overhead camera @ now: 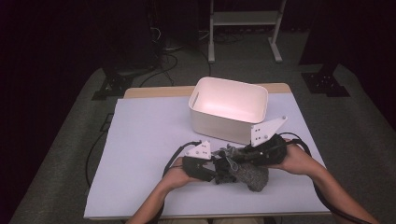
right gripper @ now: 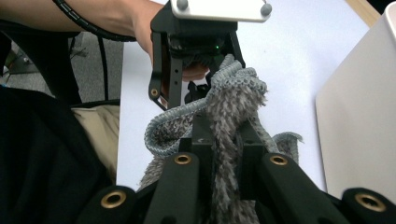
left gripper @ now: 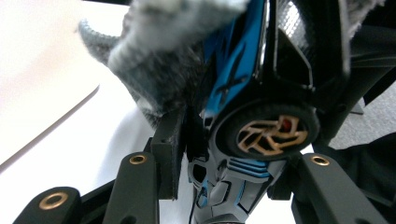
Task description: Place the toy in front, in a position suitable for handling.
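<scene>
Gripping a fuzzy grey sock (right gripper: 233,116), the right claw (right gripper: 227,140) had its jaws pressed together on the fabric, which bunched up between them and rose in a ribbed cuff. In the high view that claw (overhead camera: 243,156) came in from the right, over the sock (overhead camera: 252,175) lying near the front edge of the worktop (overhead camera: 149,140).

The left claw (left gripper: 224,158) faced it from the other side. A blue and black toy car (left gripper: 243,93), with a gold-spoked wheel (left gripper: 272,135), sat between its jaws; the left pad touched the car's body and the right one sat just under the wheel, though a firm clamp could not be told. Grey sock (left gripper: 163,70) draped over the car's far end. In the high view the left claw (overhead camera: 217,170) and its hand (overhead camera: 175,175) met the right hand (overhead camera: 299,161) close together over the bundle.

Beyond them, a white bin (overhead camera: 229,109) stood open near the back of the worktop, just behind the right claw. A white sheet covered the worktop, and a black cable (overhead camera: 93,154) trailed off its left side.
</scene>
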Demonstrator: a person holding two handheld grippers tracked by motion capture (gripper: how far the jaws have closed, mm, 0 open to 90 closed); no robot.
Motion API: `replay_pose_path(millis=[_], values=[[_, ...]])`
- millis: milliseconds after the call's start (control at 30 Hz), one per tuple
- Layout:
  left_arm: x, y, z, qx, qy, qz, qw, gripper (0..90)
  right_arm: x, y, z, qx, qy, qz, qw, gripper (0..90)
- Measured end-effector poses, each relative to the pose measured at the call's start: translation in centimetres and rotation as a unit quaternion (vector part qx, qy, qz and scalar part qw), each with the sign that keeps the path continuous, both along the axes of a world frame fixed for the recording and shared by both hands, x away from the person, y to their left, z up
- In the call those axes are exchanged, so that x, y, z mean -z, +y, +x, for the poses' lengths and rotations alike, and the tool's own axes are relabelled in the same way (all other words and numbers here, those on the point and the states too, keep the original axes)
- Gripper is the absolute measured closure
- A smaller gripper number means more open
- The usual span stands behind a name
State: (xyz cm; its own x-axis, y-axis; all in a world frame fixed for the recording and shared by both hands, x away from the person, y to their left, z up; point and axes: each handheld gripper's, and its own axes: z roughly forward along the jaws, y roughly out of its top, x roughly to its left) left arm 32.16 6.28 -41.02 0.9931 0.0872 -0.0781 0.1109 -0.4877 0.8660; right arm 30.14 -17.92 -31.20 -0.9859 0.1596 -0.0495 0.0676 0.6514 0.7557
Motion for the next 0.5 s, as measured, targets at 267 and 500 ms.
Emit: replay_pose_path(millis=[267,500], values=[[-1.7,3.2,0.0,-0.003,-0.007,0.040,0.9992,56.6,-0.3,2.2,0.2,-0.012,-0.008,0.006,0.9999,81.1],[-0.5,3.7,0.1,-0.009,-0.004,0.035,0.9994,56.6,0.8,3.0,0.3,-0.014,-0.003,-0.016,0.9998,81.2]])
